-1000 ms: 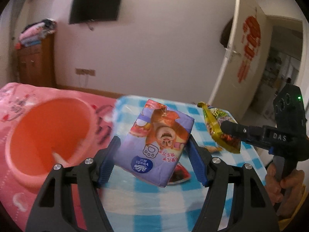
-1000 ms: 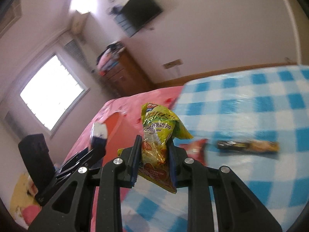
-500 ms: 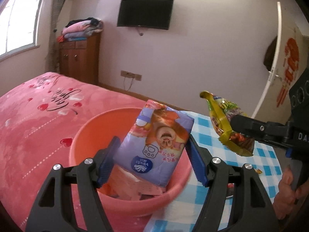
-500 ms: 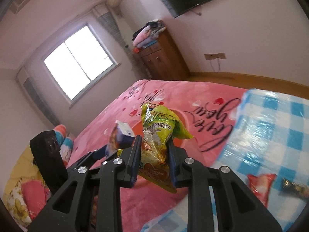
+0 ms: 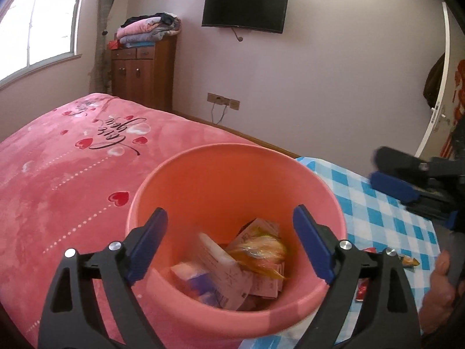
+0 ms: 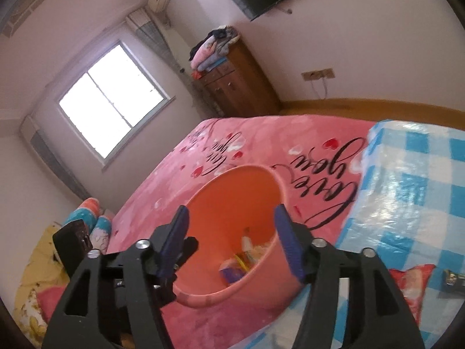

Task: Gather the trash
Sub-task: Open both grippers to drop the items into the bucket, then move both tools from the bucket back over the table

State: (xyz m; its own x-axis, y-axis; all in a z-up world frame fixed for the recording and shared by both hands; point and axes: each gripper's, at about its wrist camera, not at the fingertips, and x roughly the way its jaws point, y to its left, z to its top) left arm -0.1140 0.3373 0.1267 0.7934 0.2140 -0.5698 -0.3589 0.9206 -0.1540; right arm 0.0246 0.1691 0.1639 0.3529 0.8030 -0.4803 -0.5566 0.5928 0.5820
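A pink plastic bucket (image 5: 232,171) stands on the pink bed beside the checked cloth; it also shows in the right wrist view (image 6: 232,192). Inside lie the purple tissue pack (image 5: 200,285), the yellow snack bag (image 5: 258,251) and several other wrappers. My left gripper (image 5: 229,238) is open and empty over the bucket's mouth. My right gripper (image 6: 231,241) is open and empty above the bucket; it shows at the right edge of the left wrist view (image 5: 389,174). A red wrapper (image 6: 412,282) and a dark bar wrapper (image 6: 453,282) lie on the blue checked cloth (image 6: 421,180).
The pink bedspread (image 5: 58,174) spreads to the left. A wooden cabinet (image 5: 142,72) with folded blankets stands at the far wall, a TV (image 5: 245,8) above. A white door (image 5: 438,87) is at the right. Pillows (image 6: 93,226) lie at the bed's head.
Both grippers have opened over the bucket. The tissue pack and the yellow snack bag have dropped into it.
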